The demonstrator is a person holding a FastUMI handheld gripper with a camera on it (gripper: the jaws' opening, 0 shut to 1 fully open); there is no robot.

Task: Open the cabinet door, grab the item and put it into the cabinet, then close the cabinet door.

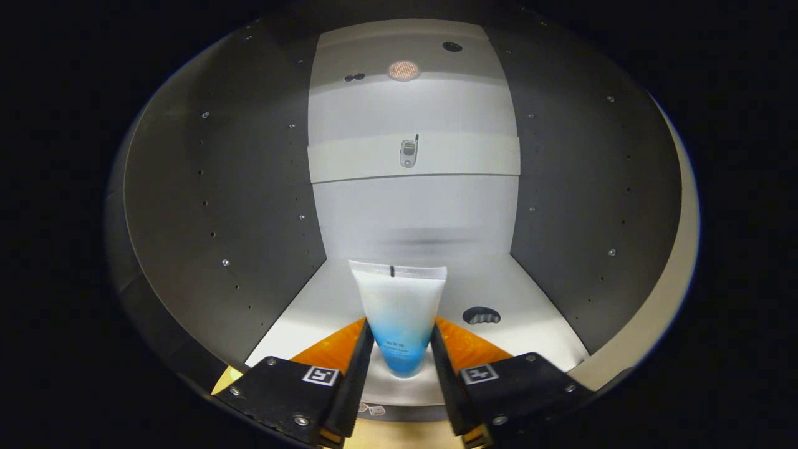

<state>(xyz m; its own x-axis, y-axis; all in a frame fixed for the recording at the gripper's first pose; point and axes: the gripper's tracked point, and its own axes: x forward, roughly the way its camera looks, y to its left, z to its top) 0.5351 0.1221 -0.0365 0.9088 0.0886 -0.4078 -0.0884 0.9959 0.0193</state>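
Fingers (401, 349): I have them clamped on blue-and-white squeeze tube (399, 312), upright, inside open cabinet (237, 206) over its floor; risk: I judge releasing high would topple it against the door line

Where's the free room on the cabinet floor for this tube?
Bare floor lies between the tube and left wall, and behind it. Tighter right: a dark cutout. The tool is shut on the tube.
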